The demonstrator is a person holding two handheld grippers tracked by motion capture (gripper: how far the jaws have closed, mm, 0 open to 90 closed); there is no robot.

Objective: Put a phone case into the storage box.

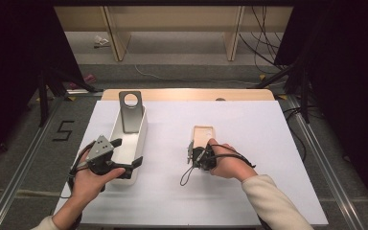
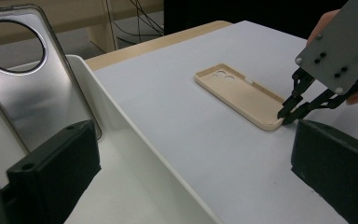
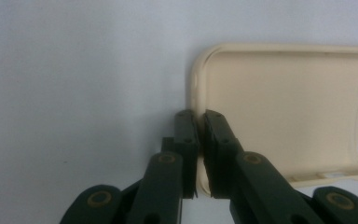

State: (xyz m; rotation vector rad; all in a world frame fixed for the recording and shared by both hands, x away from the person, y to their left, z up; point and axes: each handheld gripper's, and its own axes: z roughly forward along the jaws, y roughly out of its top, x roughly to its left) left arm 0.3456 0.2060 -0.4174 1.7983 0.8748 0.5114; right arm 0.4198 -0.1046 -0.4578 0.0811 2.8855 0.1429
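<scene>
That beige phone case (image 1: 203,134) lying mid-table, right of the white bin (image 1: 139,136), looks light, thin and a bit flexy. The right gripper (image 3: 199,122) has pinched its near edge wall, a good spot since the flat back would slip. The left gripper (image 1: 127,158) hangs wide open at the bin.

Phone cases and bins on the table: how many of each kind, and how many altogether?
Beige case, lying flat, its edge pinched by the right gripper: 1
Grey case, leaning upright in the bin: 1
White bin: 1
Total: 3
</scene>
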